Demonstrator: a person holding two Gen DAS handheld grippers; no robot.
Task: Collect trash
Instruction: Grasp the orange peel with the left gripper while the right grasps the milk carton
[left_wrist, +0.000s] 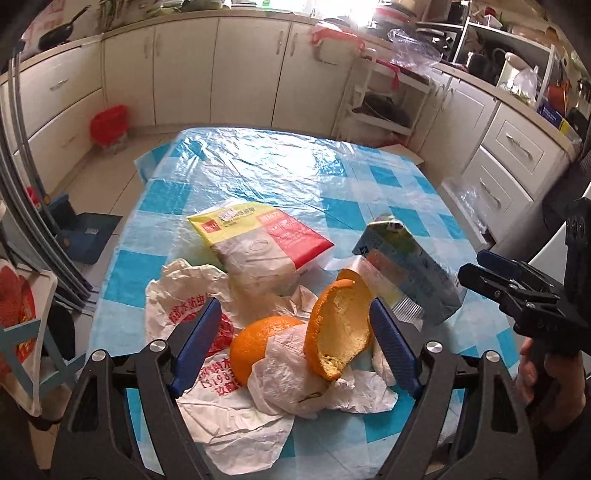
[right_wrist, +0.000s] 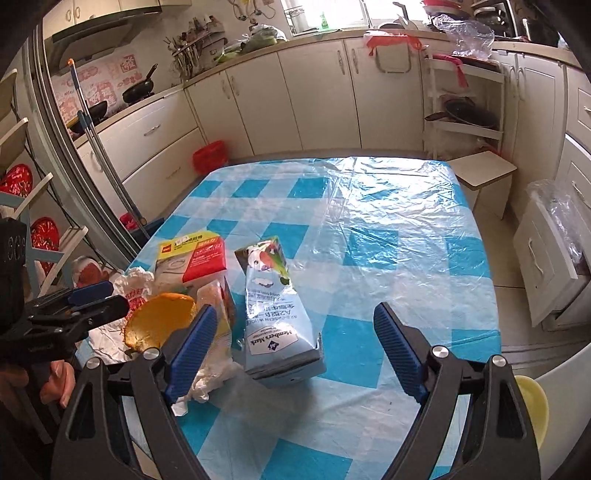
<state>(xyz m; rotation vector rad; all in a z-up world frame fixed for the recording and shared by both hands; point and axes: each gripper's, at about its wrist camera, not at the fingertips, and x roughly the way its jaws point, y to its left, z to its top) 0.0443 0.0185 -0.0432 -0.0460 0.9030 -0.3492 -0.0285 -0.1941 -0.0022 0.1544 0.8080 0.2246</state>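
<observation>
— Fingers on the left gripper (left_wrist: 295, 343) are spread wide, gripping nothing; between them sit the orange peel (left_wrist: 341, 328) and a crumpled tissue (left_wrist: 291, 373) on the bench (left_wrist: 280, 177).
— And the right gripper (right_wrist: 295, 343)?
— Spread too, pads clear of everything. The milk carton (right_wrist: 275, 314) lies between its fingers, nearer the left one, touching neither.
— Beyond the left fingers?
— A printed white plastic bag (left_wrist: 184, 295) under the peel, then a red-and-yellow packet (left_wrist: 258, 240) farther out. The carton lies beside the peel, off to the right.
— Farther still?
— Bare checked cloth, then a red bin (right_wrist: 210, 155) on the floor by the cabinets.
</observation>
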